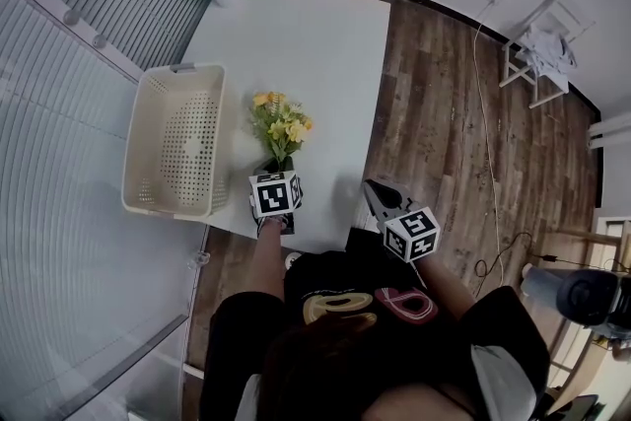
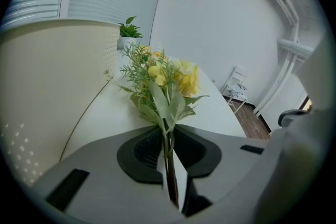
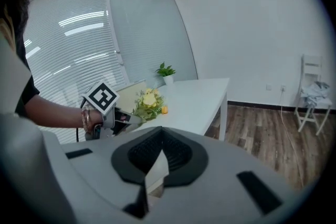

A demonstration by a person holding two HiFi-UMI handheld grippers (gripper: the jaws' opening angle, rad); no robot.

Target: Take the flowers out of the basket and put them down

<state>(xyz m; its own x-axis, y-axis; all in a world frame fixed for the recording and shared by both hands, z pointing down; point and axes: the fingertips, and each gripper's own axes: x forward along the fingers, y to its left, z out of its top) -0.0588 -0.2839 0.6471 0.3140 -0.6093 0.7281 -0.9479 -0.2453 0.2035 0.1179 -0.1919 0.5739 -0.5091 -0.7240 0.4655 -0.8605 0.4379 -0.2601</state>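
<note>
Leaning into the bottom of the head view, the person's dark shirt (image 1: 345, 311) is sitting between two outstretched arms. The left gripper (image 1: 278, 175) is pinching the stems of the yellow flowers (image 1: 281, 125) between its jaws, holding the bunch out over the white table (image 1: 306, 44), just beside the cream basket (image 1: 136, 153). The basket is showing only its bare, perforated floor, so the lifting-out part is looking finished. What is remaining is the putting down and letting go; whether the blooms are already touching the tabletop is not clear. The right gripper (image 1: 378, 196) is hanging off the table's near edge, its jaws pressed together on nothing.
</note>
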